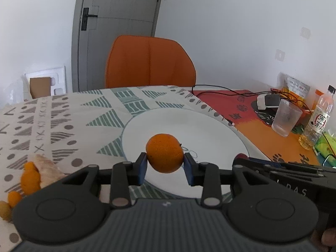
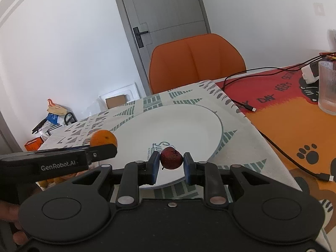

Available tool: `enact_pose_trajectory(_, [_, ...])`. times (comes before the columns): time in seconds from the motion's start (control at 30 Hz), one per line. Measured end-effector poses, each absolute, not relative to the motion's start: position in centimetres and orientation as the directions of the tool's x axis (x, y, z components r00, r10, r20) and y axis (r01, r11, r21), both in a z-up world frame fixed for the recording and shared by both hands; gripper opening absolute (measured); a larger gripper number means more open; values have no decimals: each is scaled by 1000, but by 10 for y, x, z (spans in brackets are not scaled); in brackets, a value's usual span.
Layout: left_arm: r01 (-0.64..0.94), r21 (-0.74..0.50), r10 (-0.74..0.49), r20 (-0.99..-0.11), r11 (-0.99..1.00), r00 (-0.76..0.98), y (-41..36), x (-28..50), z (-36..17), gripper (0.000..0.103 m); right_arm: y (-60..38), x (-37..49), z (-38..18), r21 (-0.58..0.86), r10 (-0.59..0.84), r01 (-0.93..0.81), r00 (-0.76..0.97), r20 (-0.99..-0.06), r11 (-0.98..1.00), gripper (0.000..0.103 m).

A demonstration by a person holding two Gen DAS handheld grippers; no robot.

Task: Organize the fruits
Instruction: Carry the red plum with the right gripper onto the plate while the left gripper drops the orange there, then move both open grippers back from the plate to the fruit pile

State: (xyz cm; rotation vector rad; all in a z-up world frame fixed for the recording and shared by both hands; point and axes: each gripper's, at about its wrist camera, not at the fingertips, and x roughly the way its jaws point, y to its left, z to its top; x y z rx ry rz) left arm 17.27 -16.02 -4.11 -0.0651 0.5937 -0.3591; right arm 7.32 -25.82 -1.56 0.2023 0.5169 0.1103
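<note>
An orange (image 1: 164,152) and a dark-red fruit (image 2: 171,158) held above the white plate (image 1: 210,126).

glossy plate (image 1: 210,126), ribbed glass tumbler (image 1: 285,118)

White plate (image 1: 210,126) bare ahead, glass (image 1: 285,117) and cables (image 2: 273,71) crowding right

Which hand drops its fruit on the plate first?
Probably right. Its tongs hold the small dark red fruit over the white round plate; the left tongs hold the round orange mandarin nearer the plate's near-left rim.
</note>
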Motion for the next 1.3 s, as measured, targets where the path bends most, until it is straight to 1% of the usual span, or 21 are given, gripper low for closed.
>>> enact_pose_trajectory(0.2, [324, -163, -357, -572, 932, 738, -164, 181, -49, 36, -256, 81, -20, 214, 150, -48, 859, -490, 976, 23])
enact_pose_trajectory(0.37, [332, -153, -358, -567, 931, 742, -165, 180, -47, 36, -253, 83, -23, 214, 154, -51, 854, -497, 975, 24])
enact_pose_trajectory(0.43, [330, -142, -351, -560, 933, 751, -164, 178, -45, 39, -253, 83, -24, 215, 156, -53, 853, -499, 975, 27])
enact_pose_trajectory(0.57, [309, -154, -341, -559, 938, 756, -156, 177, -42, 39, -251, 82, -21, 206, 155, -58, 857, -491, 977, 28])
enact_pose_trajectory(0.7, [280, -157, -319, -567, 947, 759, -145, 174, -40, 40, -248, 80, -20, 205, 152, -55, 856, -495, 977, 31])
enact_pose_trajectory(0.73, [272, -159, -314, -567, 949, 762, -141, 172, -39, 42, -247, 78, -20, 207, 156, -58, 855, -494, 977, 32])
enact_pose_trajectory(0.8, [256, -162, -302, -564, 953, 769, -135, 169, -38, 44, -244, 74, -20, 205, 160, -65, 855, -493, 977, 38])
enact_pose_trajectory(0.9, [227, -165, -280, -560, 960, 780, -125, 163, -36, 50, -239, 68, -19, 199, 171, -83, 857, -485, 977, 44])
enact_pose_trajectory(1.0, [198, -160, -254, -553, 967, 793, -114, 156, -34, 56, -233, 66, -18, 195, 182, -97, 856, -483, 976, 48])
enact_pose_trajectory(1.07, [171, -152, -227, -548, 974, 805, -106, 152, -32, 67, -230, 65, -17, 197, 188, -103, 855, -483, 975, 48])
enact_pose_trajectory(1.1, [157, -149, -214, -545, 976, 810, -102, 150, -30, 69, -229, 65, -17, 199, 191, -106, 855, -482, 974, 49])
enact_pose_trajectory(1.17, [135, -150, -196, -535, 979, 822, -93, 146, -28, 79, -225, 64, -16, 201, 197, -111, 855, -480, 973, 51])
enact_pose_trajectory(1.23, [112, -149, -174, -521, 983, 835, -84, 141, -26, 83, -221, 63, -15, 193, 200, -120, 856, -477, 974, 54])
enact_pose_trajectory(1.3, [86, -144, -149, -517, 986, 843, -76, 138, -25, 85, -216, 62, -14, 188, 201, -125, 856, -476, 974, 56])
